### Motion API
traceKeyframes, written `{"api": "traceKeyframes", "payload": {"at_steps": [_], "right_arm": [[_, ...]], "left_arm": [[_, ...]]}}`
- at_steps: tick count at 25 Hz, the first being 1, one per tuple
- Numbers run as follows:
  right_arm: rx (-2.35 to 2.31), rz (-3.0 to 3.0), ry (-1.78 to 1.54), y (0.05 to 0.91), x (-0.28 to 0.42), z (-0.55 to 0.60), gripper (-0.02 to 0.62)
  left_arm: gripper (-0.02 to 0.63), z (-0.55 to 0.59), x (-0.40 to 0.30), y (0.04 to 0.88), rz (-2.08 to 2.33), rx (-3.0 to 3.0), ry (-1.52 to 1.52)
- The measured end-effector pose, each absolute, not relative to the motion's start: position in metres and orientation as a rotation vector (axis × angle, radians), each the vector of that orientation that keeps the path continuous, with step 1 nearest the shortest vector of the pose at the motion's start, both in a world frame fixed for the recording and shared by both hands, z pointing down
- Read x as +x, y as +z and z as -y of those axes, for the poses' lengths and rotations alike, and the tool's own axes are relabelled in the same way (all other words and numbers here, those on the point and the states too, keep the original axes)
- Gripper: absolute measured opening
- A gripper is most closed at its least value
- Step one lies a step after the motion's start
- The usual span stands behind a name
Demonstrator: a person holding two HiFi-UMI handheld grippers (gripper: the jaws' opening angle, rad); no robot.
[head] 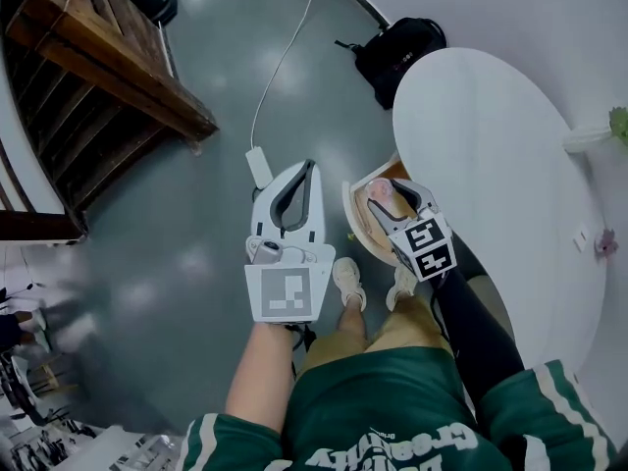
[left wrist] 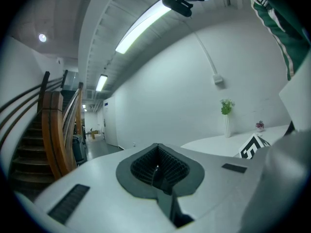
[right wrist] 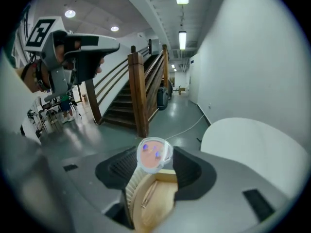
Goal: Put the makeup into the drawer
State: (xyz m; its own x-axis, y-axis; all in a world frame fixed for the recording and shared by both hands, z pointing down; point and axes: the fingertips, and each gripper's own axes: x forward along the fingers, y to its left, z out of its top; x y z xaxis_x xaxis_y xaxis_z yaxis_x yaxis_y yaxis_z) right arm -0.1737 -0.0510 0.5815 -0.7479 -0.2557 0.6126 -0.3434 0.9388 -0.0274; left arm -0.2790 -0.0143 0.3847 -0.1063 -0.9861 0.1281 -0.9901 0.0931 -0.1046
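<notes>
Pink makeup point(right wrist: 153, 154), a small round pot with a clear rim, sits clamped between the jaws of the right gripper point(head: 385, 196), pads pressing on its sides. It hangs in the air just above a pale wooden unit point(head: 363, 229) with a ribbed edge, which stands on the floor point(head: 196, 184) beside the white round worktop point(head: 491, 165). I take this unit to hold the drawer, though I cannot tell whether what shows under the pot is an open drawer or the unit's top. The left gripper point(head: 311, 167) is level beside it, over bare floor, jaws clenched together on nothing. The step in hand looks like the carry down to the drawer. To do it well, hold the clamp firm and the pot upright, line it up over the middle of the opening clear of the ribbed edge, and lower it slowly until it rests before letting go. A round pot may roll if dropped on its side. The empty left gripper is free to steady the unit or pull the drawer wider. A wooden stair point(head: 108, 57) and a black bag point(head: 397, 52) are well apart from all this.
</notes>
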Motion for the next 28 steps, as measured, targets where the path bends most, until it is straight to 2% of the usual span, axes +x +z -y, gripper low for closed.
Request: {"api": "traceKeyframes", "payload": {"at_steps": [18, 28], "right_arm": [[0.357, 2.176, 0.286, 0.759, -0.168, 0.064, 0.238], [0.329, 2.06, 0.28, 0.824, -0.16, 0.085, 0.239]], "left_arm": [[0.0, 0.006, -0.293, 0.461, 2.275, 1.922, 0.266], [0.0, 0.015, -0.302, 0.491, 2.238, 1.896, 0.356]]}}
